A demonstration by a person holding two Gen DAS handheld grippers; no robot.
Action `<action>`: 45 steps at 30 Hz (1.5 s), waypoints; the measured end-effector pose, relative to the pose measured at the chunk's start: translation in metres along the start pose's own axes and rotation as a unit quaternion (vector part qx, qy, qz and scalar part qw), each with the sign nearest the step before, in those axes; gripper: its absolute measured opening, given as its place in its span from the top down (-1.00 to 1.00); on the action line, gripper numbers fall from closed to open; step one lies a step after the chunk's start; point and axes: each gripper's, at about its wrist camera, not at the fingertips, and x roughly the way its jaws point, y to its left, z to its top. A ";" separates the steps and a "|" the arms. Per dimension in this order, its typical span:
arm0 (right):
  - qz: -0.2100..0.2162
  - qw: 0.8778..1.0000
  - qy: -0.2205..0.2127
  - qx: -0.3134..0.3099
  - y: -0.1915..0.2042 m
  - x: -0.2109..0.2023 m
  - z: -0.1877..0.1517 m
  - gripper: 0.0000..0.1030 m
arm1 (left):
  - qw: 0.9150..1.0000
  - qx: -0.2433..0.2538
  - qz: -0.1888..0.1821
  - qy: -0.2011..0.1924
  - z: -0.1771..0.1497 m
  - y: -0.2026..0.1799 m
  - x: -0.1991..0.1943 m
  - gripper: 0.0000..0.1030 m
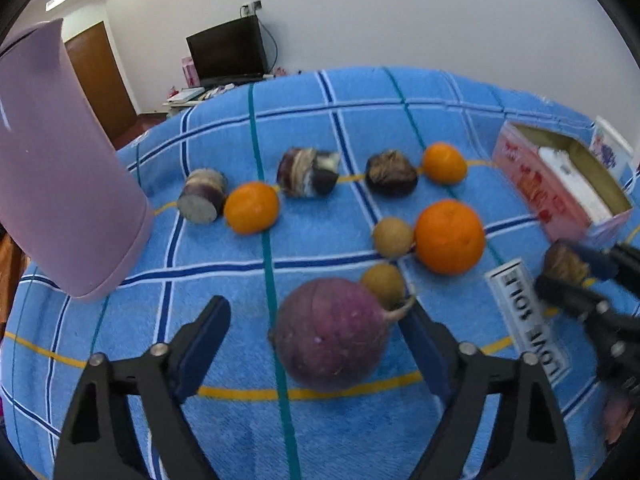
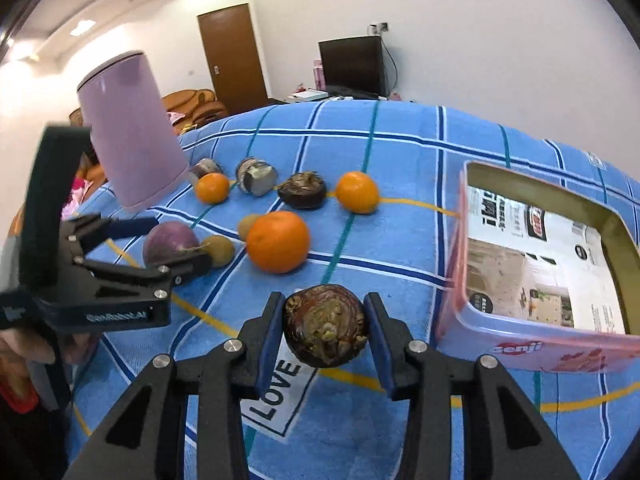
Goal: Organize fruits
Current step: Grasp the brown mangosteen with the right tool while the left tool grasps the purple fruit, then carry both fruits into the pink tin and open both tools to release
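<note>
Right tongs carry a water chestnut toward the pink tin while the left tongs straddle the purple turnip

The dark brown, round water chestnut (image 2: 326,325) sits clenched between the blue pads of the right tongs (image 2: 325,334), lifted clear of the blue checked cloth (image 2: 400,152) just left of the open pink rectangular tin box (image 2: 532,350); to do this well, swing it over the near rim and let go only once it is well inside, low enough not to bounce. Further left of the tin, the round purple turnip (image 1: 330,334) lies between the jaws of the left tongs (image 1: 316,344), which stand released, pads not pressing; centre them on its widest part before squeezing, clear of the small tan round fruit (image 1: 383,283) touching it and the large orange (image 1: 449,237) beyond
</note>
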 end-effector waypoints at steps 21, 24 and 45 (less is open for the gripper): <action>-0.030 0.994 -0.102 -0.011 -0.001 -0.034 0.001 0.18 | 0.984 -0.098 -0.069 -0.129 0.005 0.037 -0.044 -0.01; -0.034 0.992 -0.119 -0.011 -0.003 -0.040 0.003 0.18 | 0.982 -0.096 -0.048 -0.158 0.006 0.025 -0.050 -0.01; -0.186 0.972 -0.141 -0.001 -0.062 -0.058 0.012 0.18 | 0.978 -0.059 -0.048 -0.194 0.006 -0.059 -0.058 -0.01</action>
